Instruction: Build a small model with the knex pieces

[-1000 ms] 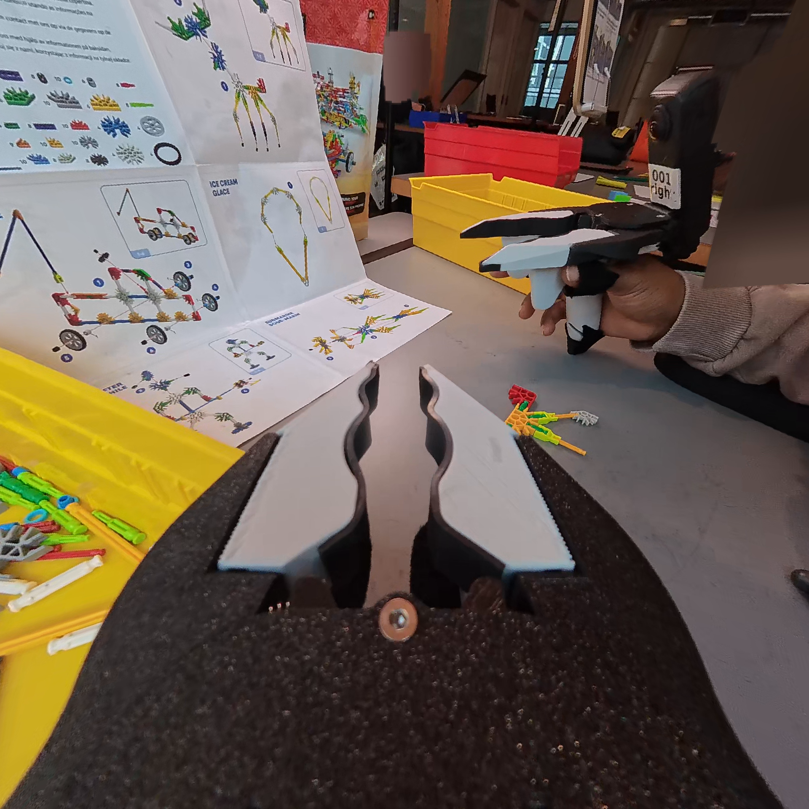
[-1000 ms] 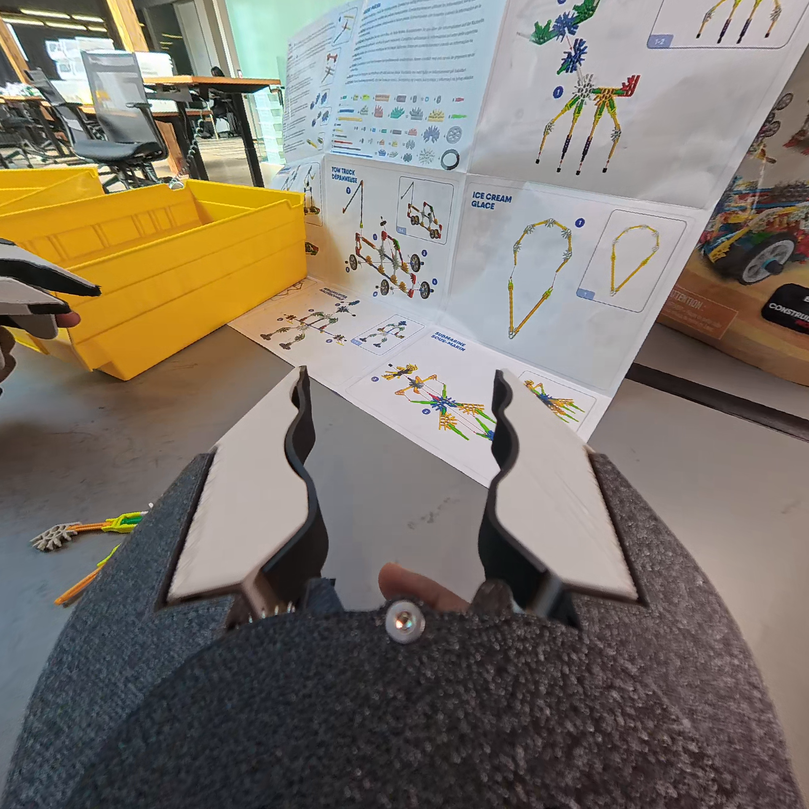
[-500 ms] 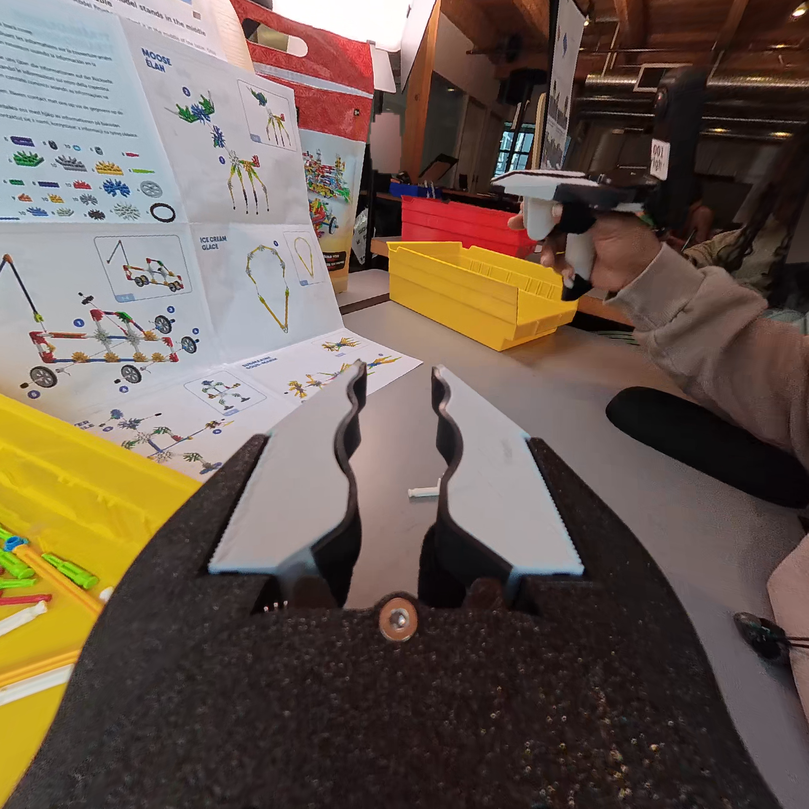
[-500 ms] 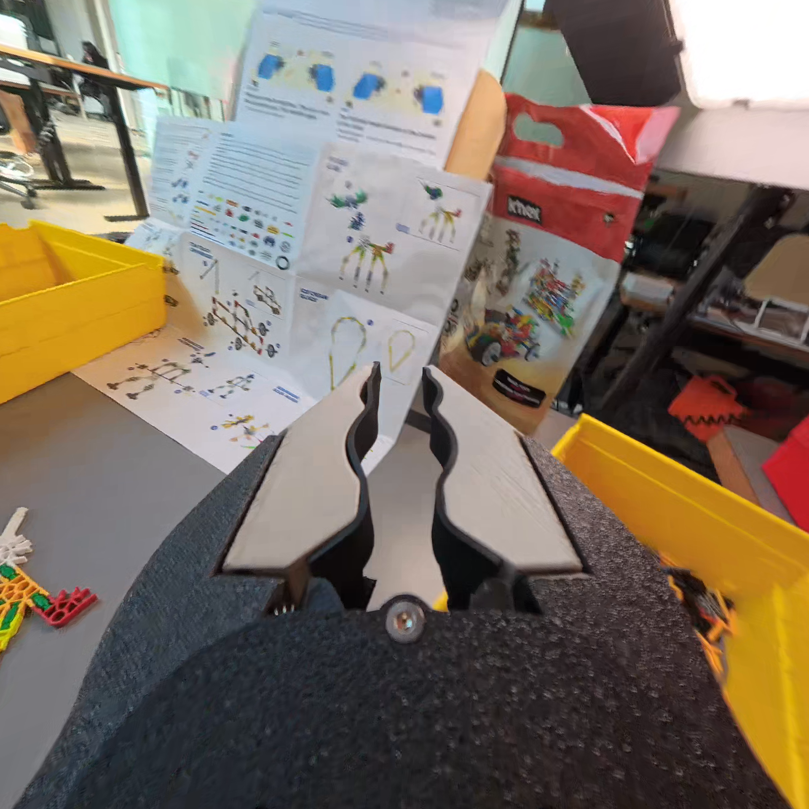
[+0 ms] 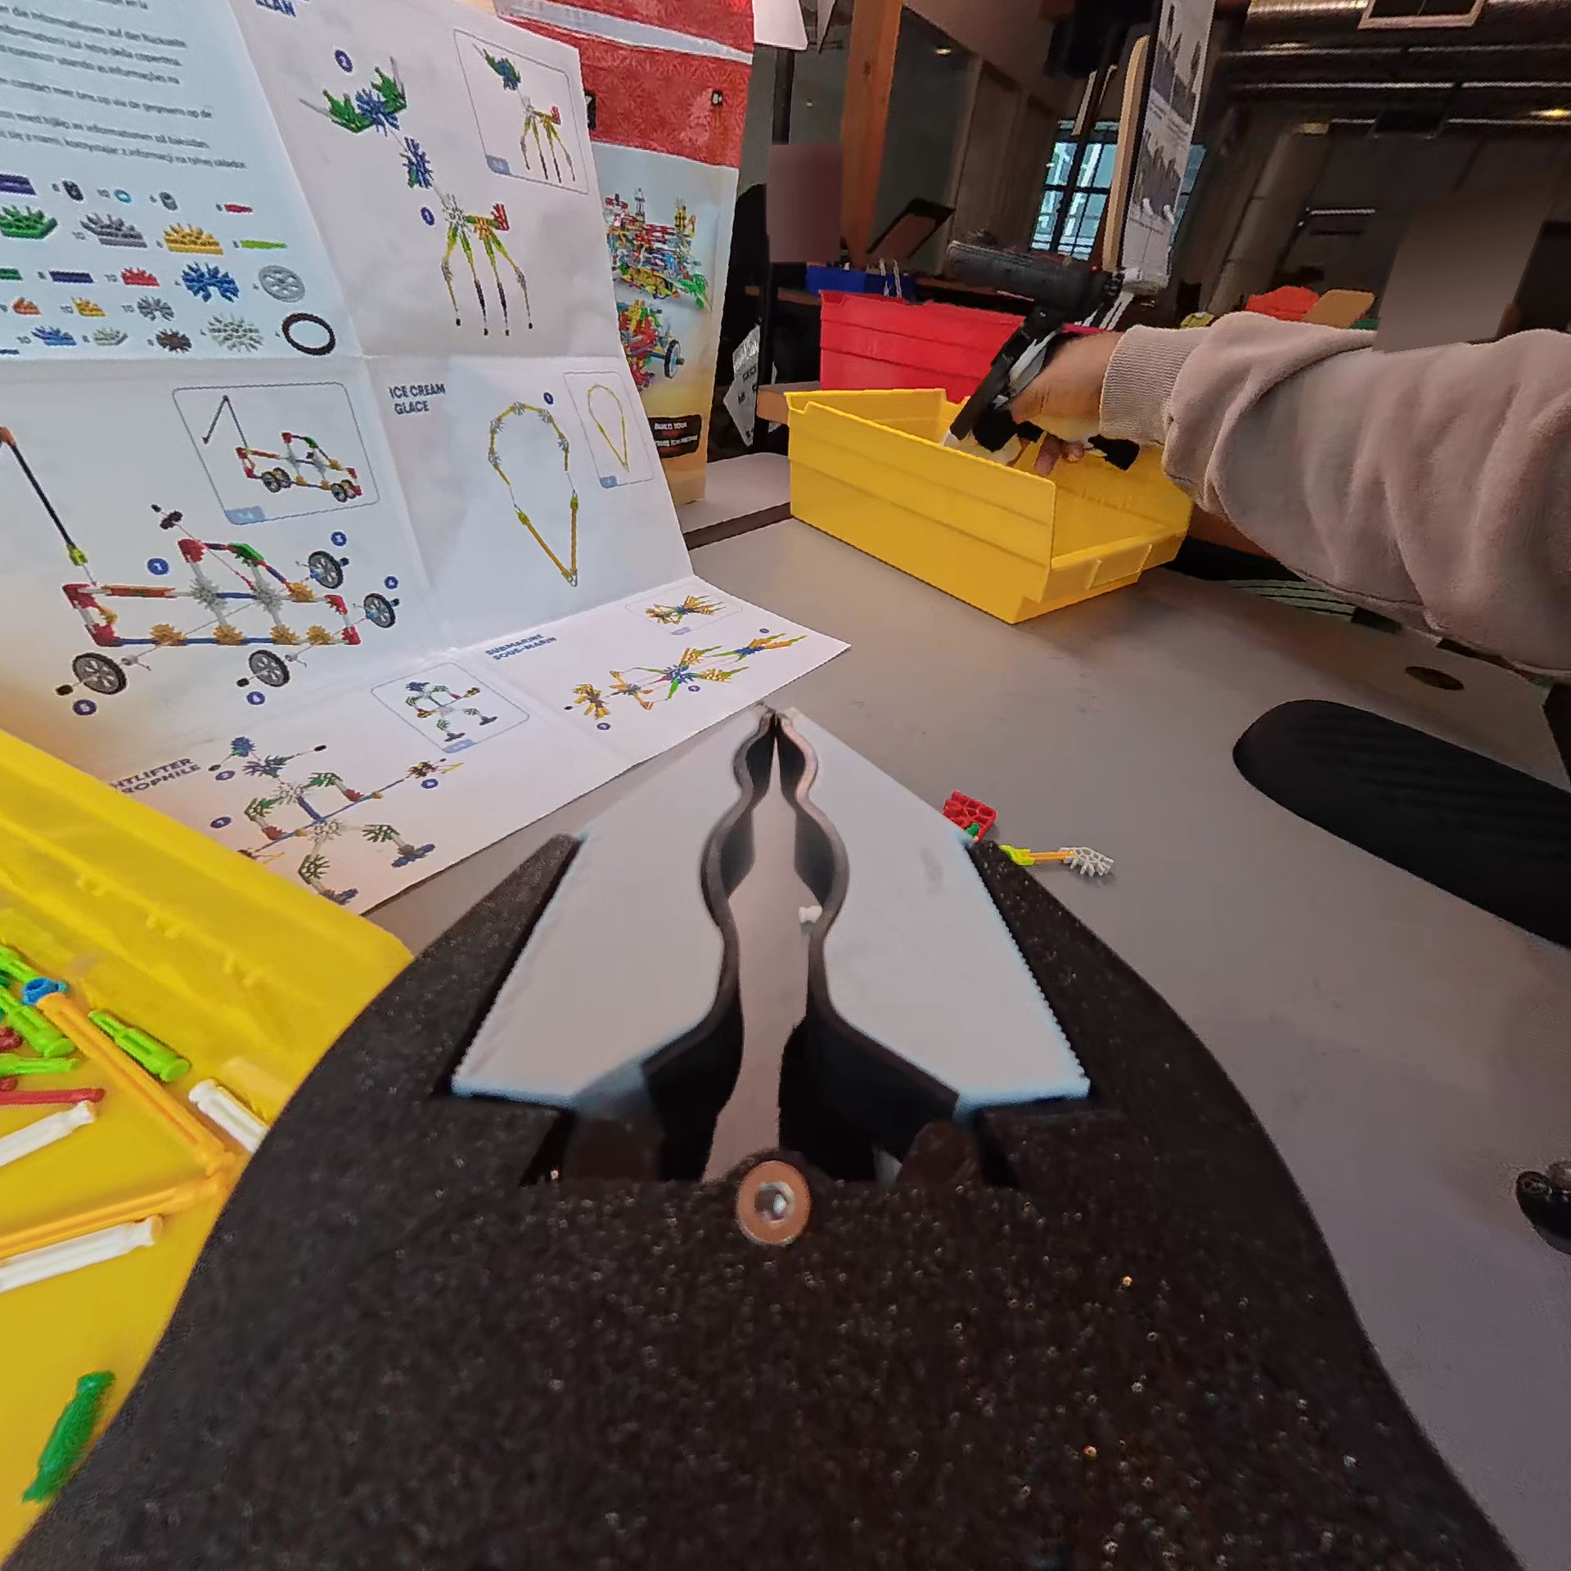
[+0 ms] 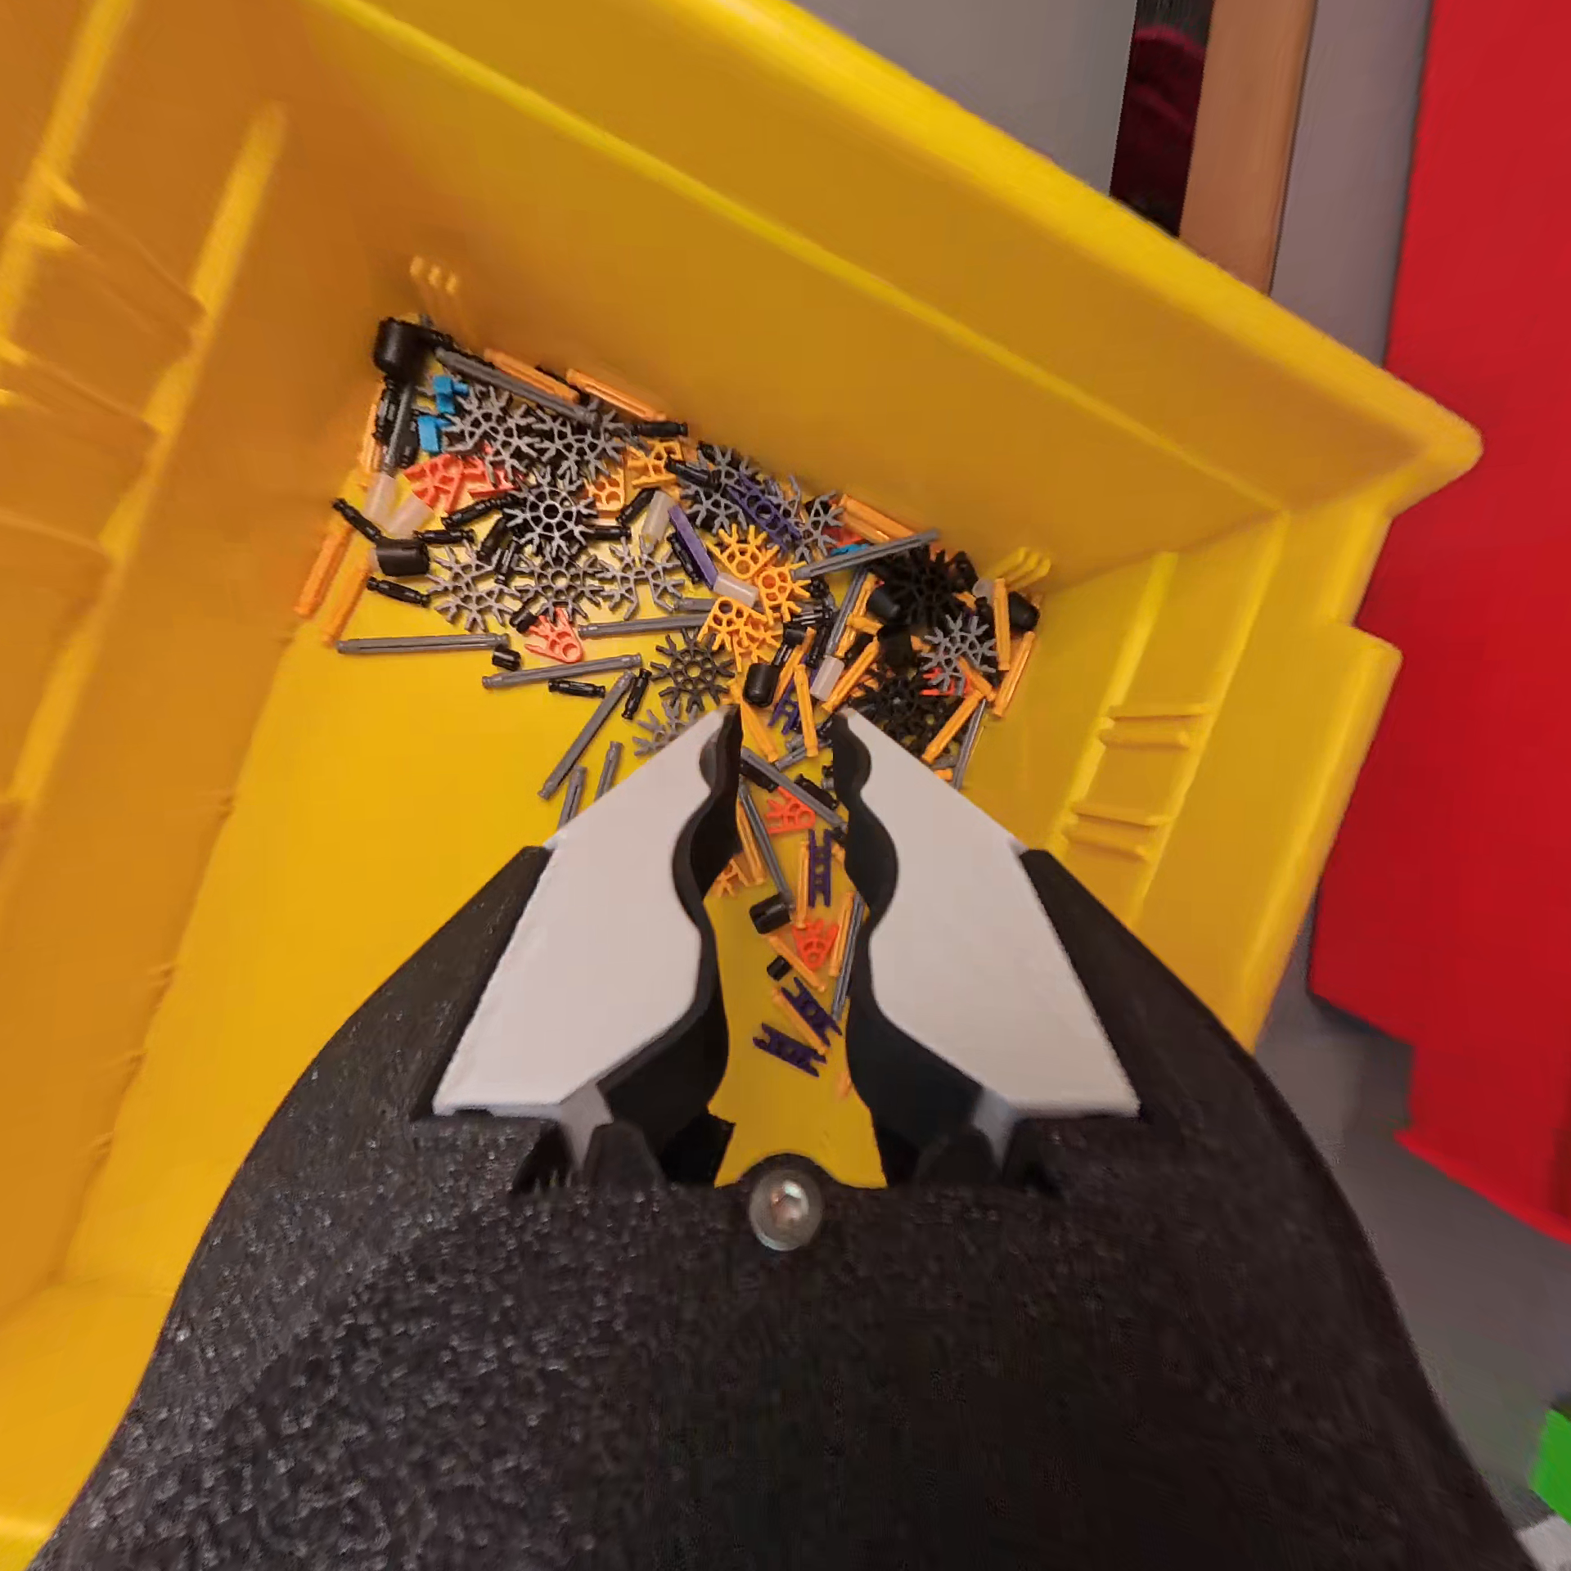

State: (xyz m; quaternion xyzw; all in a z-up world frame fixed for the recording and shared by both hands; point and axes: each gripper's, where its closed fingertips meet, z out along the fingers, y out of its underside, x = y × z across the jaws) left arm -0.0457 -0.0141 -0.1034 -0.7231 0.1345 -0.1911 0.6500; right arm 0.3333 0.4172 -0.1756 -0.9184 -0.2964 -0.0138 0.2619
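Observation:
My left gripper (image 5: 772, 721) hovers low over the grey table (image 5: 1105, 1020) with its fingertips touching, in front of the unfolded instruction sheet (image 5: 476, 527). A small white piece (image 5: 808, 916) shows in the gap behind the tips; I cannot tell if it is held. A small assembly with a red connector (image 5: 969, 816) and a white snowflake connector (image 5: 1090, 860) lies just right of it. My right gripper (image 6: 786, 724) is slightly open and empty. It points down into a yellow bin (image 6: 850, 280) over a pile of construction pieces (image 6: 646, 552). It also shows in the left wrist view (image 5: 1003, 399).
A second yellow bin (image 5: 195, 927) with green, white and orange rods (image 5: 136, 1046) sits at my left. Red bins (image 5: 901, 340) and a toy bag (image 5: 655, 280) stand behind. A black padded rest (image 5: 1403, 791) and a person's sleeve (image 5: 1360, 476) are on the right. The tips of one gripper are about 60 cm away from the tips of the other.
My right gripper has swung from the instruction sheet to the right and down into the yellow bin, its fingers narrowing. My left gripper's fingers have closed until the tips meet.

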